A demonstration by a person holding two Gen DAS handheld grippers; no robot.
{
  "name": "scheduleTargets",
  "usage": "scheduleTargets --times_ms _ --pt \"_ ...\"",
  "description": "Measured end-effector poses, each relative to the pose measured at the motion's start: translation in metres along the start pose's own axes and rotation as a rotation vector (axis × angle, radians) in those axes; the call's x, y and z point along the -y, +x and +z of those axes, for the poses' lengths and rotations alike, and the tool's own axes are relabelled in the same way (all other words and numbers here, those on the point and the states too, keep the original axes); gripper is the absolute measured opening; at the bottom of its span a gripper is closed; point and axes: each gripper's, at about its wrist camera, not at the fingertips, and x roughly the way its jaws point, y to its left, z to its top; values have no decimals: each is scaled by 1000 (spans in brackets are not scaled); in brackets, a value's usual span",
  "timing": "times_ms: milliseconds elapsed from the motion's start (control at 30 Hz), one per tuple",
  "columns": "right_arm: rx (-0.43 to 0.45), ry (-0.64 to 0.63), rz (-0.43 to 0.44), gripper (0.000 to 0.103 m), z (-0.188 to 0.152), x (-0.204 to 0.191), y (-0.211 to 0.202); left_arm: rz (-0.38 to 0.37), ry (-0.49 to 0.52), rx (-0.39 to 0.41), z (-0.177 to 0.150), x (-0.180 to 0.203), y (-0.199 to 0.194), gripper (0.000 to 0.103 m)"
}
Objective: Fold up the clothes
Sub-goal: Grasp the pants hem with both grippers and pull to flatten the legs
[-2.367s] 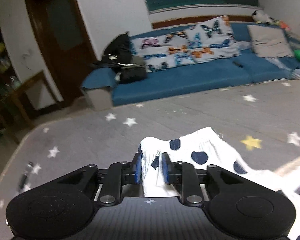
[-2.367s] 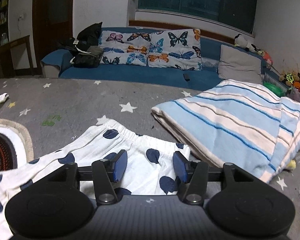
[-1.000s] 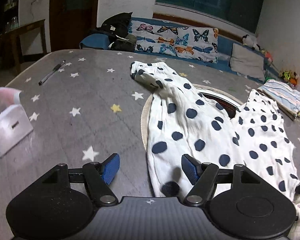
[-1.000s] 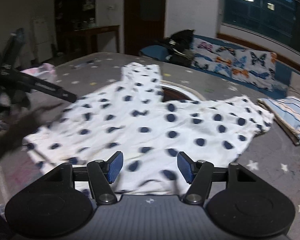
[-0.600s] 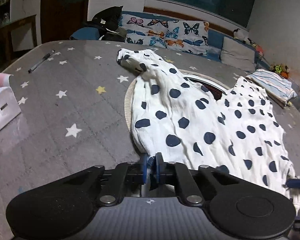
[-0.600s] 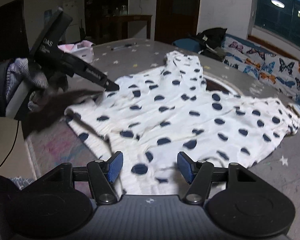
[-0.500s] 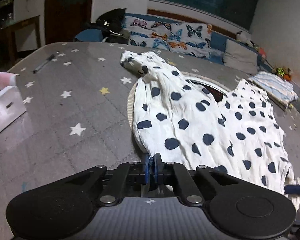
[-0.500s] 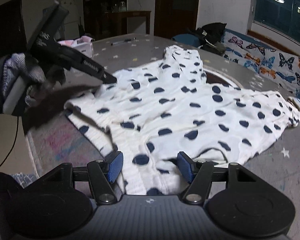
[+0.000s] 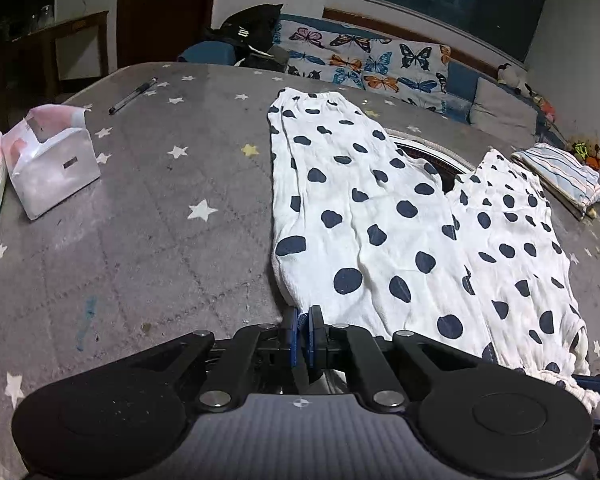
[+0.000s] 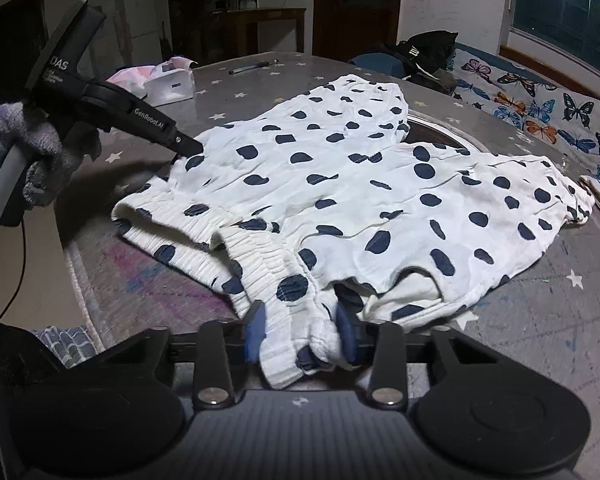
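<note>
Polka-dot pants (image 9: 380, 216) spread flat on grey star-patterned counter (image 9: 140, 208), legs now straightened, no longer rumpled as a second ago. White fabric, navy dots, ribbed waistband nearest cameras. Left hand-held gripper (image 9: 303, 330) clamped on waistband corner, previously apart. Right hand-held gripper (image 10: 300, 332) closing, bunched waistband between pads. Tissue box (image 9: 52, 160) left of pants.
</note>
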Motion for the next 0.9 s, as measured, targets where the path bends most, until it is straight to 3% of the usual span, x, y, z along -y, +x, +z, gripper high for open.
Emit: scheduleTargets --times_ms 300,367,500,633,767,900 --pt "-52 -38 12 31 -6 -9 -16 -13 29 -25 -8 -7 -8 6" --pt "-61 -39 23 40 -6 -8 -20 -20 42 -29 -9 -8 -10 8" --pt "-68 -33 44 42 -4 -3 -31 -44 57 -36 -8 -12 -15 12" --pt "-40 17 74 42 4 7 -46 -66 64 -10 0 -17 -26 15" --pt "22 78 68 47 16 19 -55 -67 79 25 8 -18 -38 32" --pt "56 89 1 47 25 31 -49 -90 101 61 18 -11 -43 33"
